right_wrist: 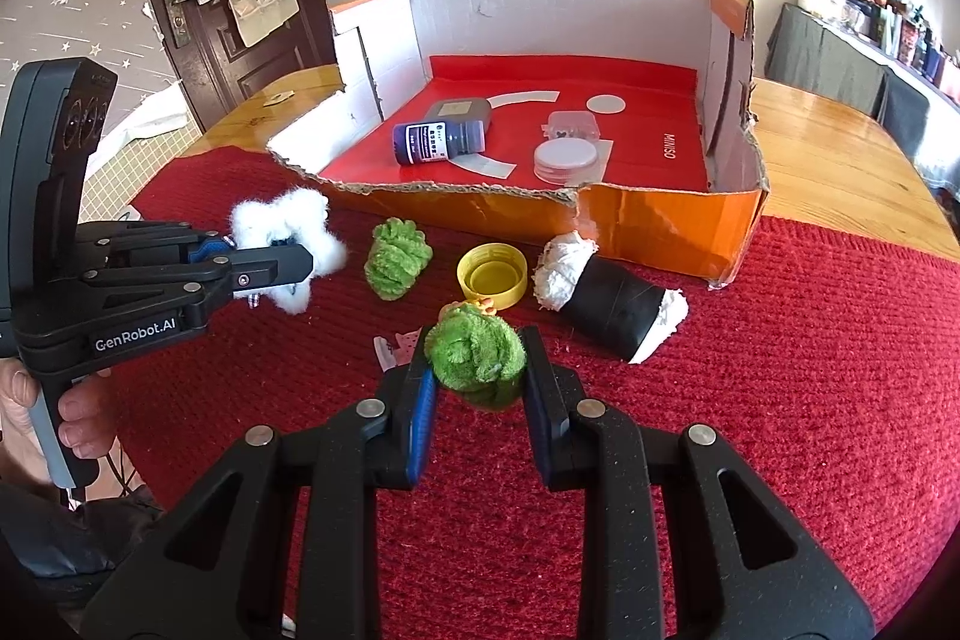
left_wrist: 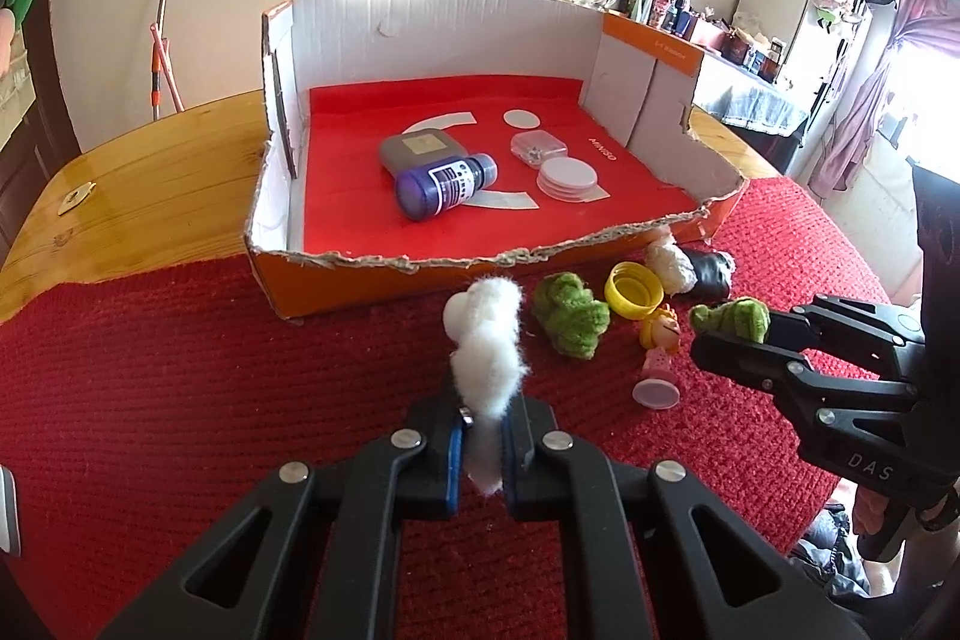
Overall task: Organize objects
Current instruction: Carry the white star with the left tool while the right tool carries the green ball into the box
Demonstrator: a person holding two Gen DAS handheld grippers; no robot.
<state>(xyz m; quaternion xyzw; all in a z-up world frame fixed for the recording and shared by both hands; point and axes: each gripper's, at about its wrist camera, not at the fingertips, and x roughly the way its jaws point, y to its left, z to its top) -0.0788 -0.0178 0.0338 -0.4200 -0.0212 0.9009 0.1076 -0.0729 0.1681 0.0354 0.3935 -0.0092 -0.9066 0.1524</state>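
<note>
2 grippers up, both loaded. Wooden table (left_wrist: 150, 160) fills the frame, red knit mat (left_wrist: 240, 370) over its lower part. Cut-down cardboard box (left_wrist: 648, 76) sits at upper center on the mat's far edge, red liner inside. In the box: grey case (left_wrist: 420, 148) with purple bottle (left_wrist: 444, 184) lying against it, clear small case (left_wrist: 537, 147), stack of white discs (left_wrist: 567, 178) just in front of that.

On the mat in front of the box: black roll with white stuffing (right_wrist: 606, 295) at right, loose green fuzzy piece (right_wrist: 397, 259) center, yellow cap (right_wrist: 492, 274) between them, small doll figure (left_wrist: 657, 346) lying just below the cap.

My left gripper (left_wrist: 483, 436) is clamped narrow on a white fluffy piece (left_wrist: 486, 340), held above the mat at lower center. My right gripper (right_wrist: 480, 370) pinches a second green fuzzy piece (right_wrist: 477, 355), also off the mat, hiding most of the doll in its own view.
</note>
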